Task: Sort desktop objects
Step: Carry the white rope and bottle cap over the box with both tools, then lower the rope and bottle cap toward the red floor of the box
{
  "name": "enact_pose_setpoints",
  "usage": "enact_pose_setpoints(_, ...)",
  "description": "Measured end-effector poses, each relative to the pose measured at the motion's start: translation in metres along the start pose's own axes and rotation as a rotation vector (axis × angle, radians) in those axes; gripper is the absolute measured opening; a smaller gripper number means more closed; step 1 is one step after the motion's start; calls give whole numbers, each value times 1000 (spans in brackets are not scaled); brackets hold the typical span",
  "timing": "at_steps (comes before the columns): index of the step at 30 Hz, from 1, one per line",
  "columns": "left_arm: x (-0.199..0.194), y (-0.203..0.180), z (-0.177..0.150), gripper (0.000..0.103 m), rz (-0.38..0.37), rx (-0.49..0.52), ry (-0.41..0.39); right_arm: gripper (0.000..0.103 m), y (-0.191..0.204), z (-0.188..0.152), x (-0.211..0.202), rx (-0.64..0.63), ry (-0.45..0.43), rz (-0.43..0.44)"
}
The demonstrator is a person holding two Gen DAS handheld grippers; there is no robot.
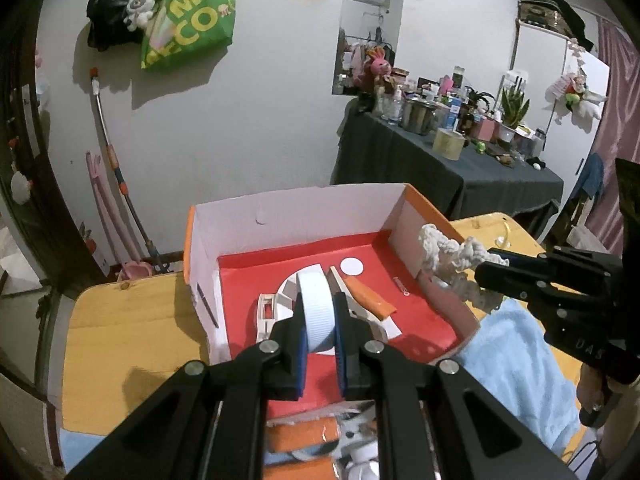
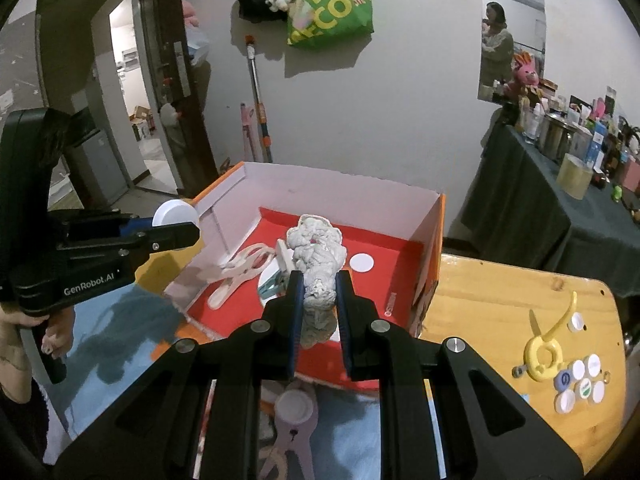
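Desktop objects held over the sorting box

Desktop objects sit in both my claws above a wooden table [image 2: 480,292]; a pale blue cloth [image 1: 516,360] covers its near part, and an orange box [image 1: 424,204] with white walls and a red floor stands on it. Behind I see a white wall with a green bag [image 1: 188,20] hanging on it, a broom handle [image 1: 116,168] leaning below, a doorway at the left of the right wrist view, and a cluttered side table under a dark cloth [image 1: 440,168].

On the box floor lie white clips [image 2: 240,268], an orange strip [image 1: 368,296] and a white disc [image 1: 352,267]; on bare wood to the right rest a yellow ring-shaped tool [image 2: 544,354] and a cluster of bottle caps [image 2: 580,384]; a white clothes peg [image 2: 294,440] lies on the cloth below my right claw.

My left gripper [image 1: 320,328] is clamped on a white ribbed cap [image 1: 316,308], held on edge between the blue pads, over the box floor; my right gripper [image 2: 318,300] pinches a white crocheted piece [image 2: 316,248] at its lower end, the rest sticking out beyond the fingertips above the box's near right wall.
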State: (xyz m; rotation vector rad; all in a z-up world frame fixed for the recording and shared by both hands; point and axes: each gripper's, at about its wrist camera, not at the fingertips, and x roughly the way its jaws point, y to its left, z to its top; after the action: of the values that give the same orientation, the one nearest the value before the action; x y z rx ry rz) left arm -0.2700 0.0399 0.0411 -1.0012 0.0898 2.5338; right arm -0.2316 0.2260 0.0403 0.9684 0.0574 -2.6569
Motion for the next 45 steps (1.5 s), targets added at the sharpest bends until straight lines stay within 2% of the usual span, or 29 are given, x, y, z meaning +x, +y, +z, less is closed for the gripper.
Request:
enact_pose_setpoints(8, 37, 9, 3, 11, 28, -29, 48, 15, -10, 10, 30, 18, 27, -25)
enact_pose_setpoints(20, 80, 10, -1, 11, 39, -16, 118, 15, -25, 5, 79, 68, 101, -34)
enact_pose_setpoints(45, 120, 9, -22, 11, 59, 11, 208, 15, -43, -16, 123, 120, 181, -28)
